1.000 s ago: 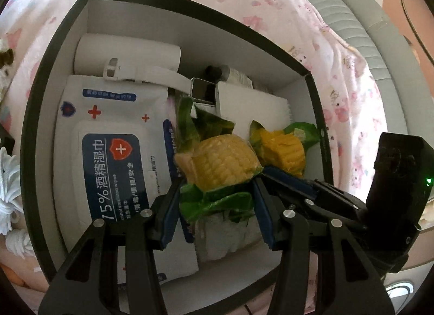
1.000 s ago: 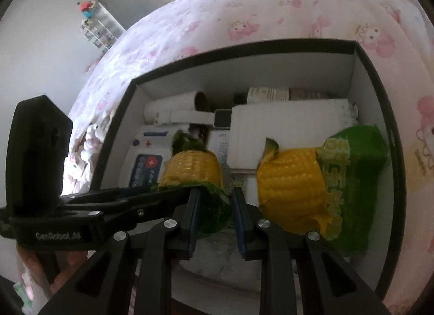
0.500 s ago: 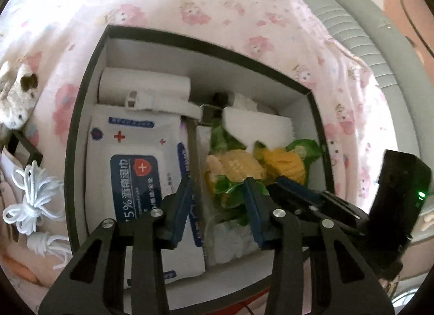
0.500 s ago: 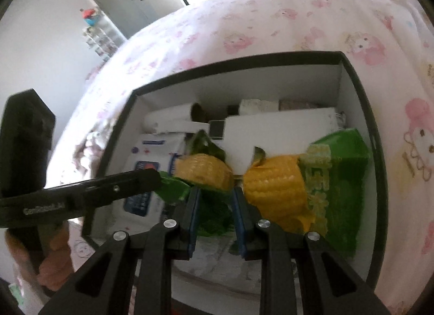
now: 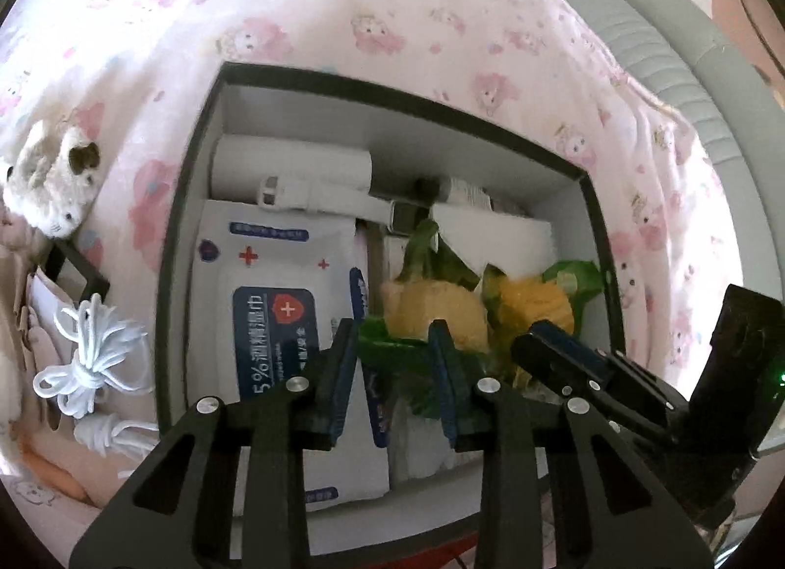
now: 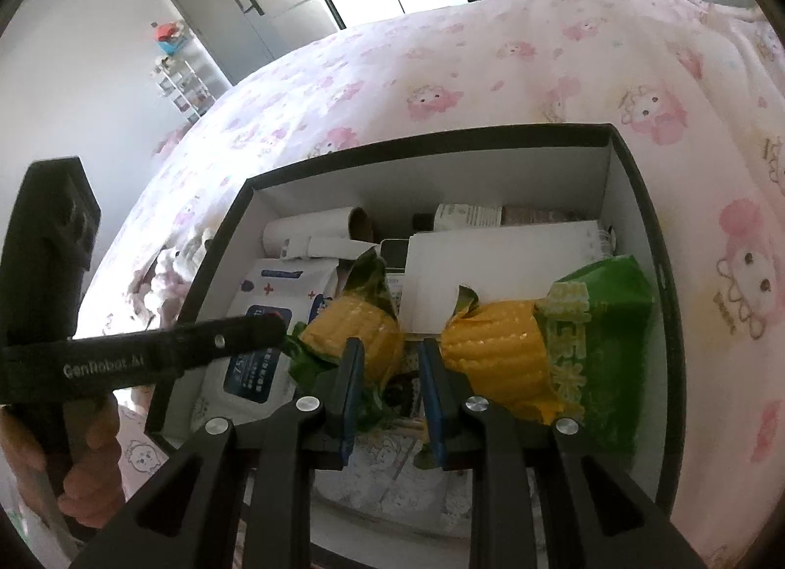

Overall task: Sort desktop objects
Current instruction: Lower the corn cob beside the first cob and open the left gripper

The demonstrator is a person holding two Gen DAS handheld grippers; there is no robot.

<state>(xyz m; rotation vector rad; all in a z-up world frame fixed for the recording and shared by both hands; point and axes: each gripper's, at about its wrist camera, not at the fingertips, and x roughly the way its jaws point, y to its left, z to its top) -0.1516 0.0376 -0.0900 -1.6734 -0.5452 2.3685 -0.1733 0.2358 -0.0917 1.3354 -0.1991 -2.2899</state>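
Observation:
A black box (image 5: pixel 169 245) with white inner walls sits on a pink printed bedspread. Two packs of corn lie inside it, the left corn pack (image 5: pixel 434 306) and the right corn pack (image 5: pixel 537 301). They also show in the right wrist view, left (image 6: pixel 353 328) and right (image 6: pixel 495 348). My left gripper (image 5: pixel 395 368) is open and empty, raised above the box with the left pack seen between its fingers. My right gripper (image 6: pixel 390 387) is open and empty above the gap between the packs. The box also holds a wipes pack (image 5: pixel 274 284), a white tube (image 5: pixel 289 169) and a white flat box (image 5: pixel 490 238).
White cords (image 5: pixel 93 363) and a plush toy (image 5: pixel 49 186) lie on the bedspread left of the box. A grey ribbed cushion (image 5: pixel 687 59) runs along the right. The other gripper's black body (image 6: pixel 44 274) stands at the left in the right wrist view.
My left gripper let go of the left corn pack and drew back and up from the box. My right gripper also rose away. Both corn packs stay in the box.

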